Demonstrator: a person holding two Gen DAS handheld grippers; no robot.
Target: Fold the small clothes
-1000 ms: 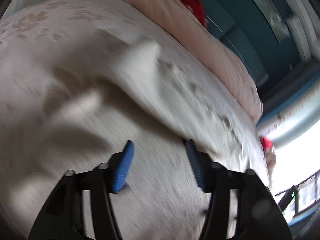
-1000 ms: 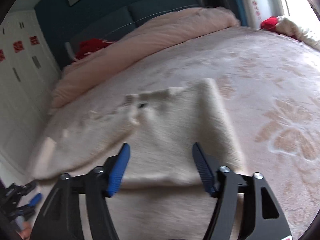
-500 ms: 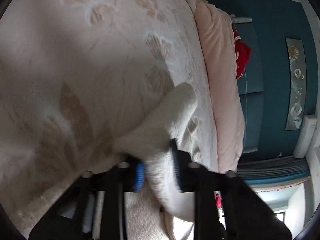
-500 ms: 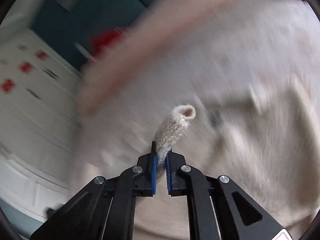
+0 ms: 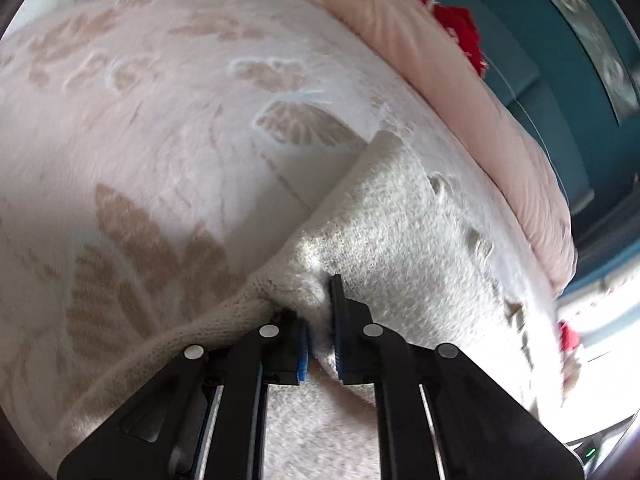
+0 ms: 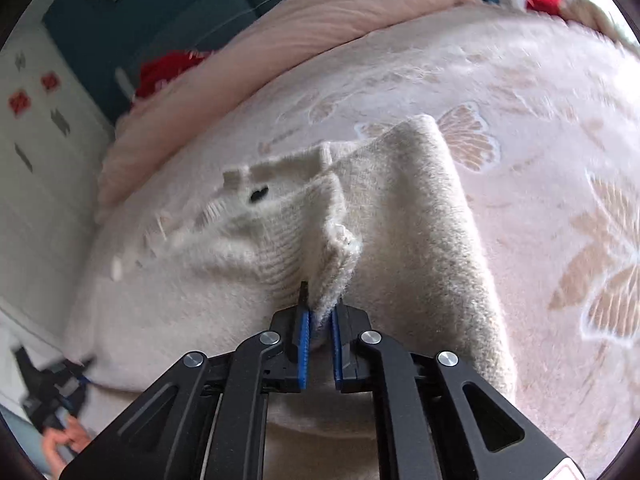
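1. The cream knit sweater (image 6: 404, 216) lies on the bed (image 6: 540, 92), one side already folded in.
2. Left tool (image 5: 320, 344) and right tool (image 6: 319, 340) each pinch its fabric.
3. Most folds look left to do.

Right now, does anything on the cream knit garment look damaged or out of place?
Yes. The cream knit sweater has a small dark hole near its ragged far edge, seen in the right wrist view. Otherwise both grippers, left and right, pinch bunched knit on the floral bedspread.
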